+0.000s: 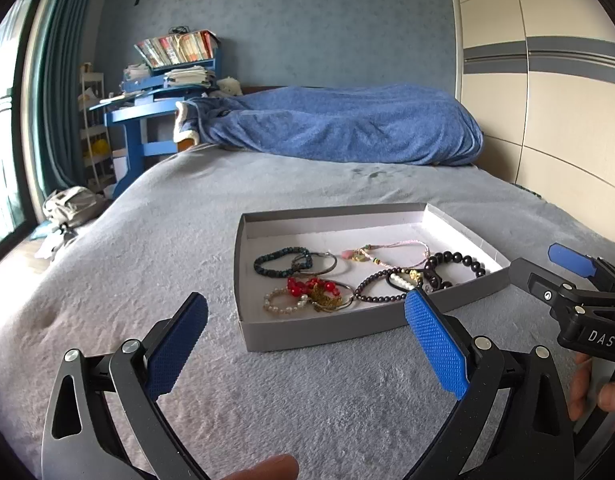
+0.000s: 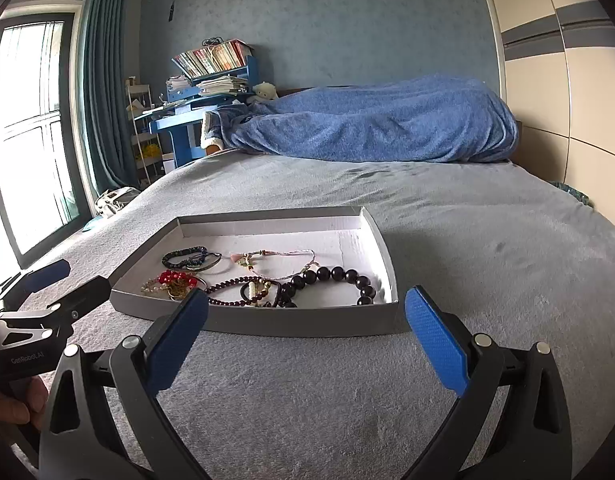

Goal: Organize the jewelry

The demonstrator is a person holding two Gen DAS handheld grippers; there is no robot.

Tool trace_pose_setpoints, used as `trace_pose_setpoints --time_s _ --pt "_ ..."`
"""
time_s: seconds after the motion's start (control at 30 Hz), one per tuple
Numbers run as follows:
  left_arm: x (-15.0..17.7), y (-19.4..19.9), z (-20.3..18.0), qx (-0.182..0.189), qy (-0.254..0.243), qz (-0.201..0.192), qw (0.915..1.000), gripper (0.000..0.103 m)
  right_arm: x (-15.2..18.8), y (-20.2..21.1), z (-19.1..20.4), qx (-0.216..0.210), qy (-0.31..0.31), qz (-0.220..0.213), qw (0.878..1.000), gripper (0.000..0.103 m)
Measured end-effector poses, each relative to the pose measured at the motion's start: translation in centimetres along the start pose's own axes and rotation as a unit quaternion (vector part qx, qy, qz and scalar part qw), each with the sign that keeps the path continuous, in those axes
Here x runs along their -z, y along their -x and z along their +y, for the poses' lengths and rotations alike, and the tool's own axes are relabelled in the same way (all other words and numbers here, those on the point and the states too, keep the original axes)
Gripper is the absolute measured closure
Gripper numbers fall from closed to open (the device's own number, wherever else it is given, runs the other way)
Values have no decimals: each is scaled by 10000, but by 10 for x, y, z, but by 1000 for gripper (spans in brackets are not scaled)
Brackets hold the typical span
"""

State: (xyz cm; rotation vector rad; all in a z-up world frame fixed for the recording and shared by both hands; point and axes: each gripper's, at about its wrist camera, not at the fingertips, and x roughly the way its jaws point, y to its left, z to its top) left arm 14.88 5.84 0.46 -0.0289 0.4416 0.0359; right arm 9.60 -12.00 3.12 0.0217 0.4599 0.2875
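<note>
Jewelry lies in a loose heap inside a shallow grey box (image 1: 319, 334) that sits flat on the grey bedspread (image 1: 127, 260), just right of centre in the left wrist view and centre-left in the right wrist view. Most pieces crowd the near half: a string of big dark beads (image 2: 339, 278) at the right, a red bead cluster (image 2: 177, 279) at the left, a pink cord bracelet (image 1: 391, 250) farther back. The low walls probably keep strands from sliding onto the soft cover. The left gripper (image 1: 307, 320) hangs spread wide and empty before the box's near wall; the right gripper (image 2: 307, 316) likewise gapes, holding nothing. The box's far half is bare, and the bedspread around it offers free room.
</note>
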Motion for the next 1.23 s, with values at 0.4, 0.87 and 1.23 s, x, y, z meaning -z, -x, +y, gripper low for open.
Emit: trace_pose_setpoints --time_s 0.4,0.87,1.23 --pt "1 0 0 -1 -6 4 10000 5 1 0 0 -4 -7 5 10000 6" --pt "0 0 0 -1 1 7 10000 5 0 0 0 0 -6 11 10000 6" --pt "3 0 -2 0 0 34 10000 5 1 0 -1 -5 -3 15 10000 6"
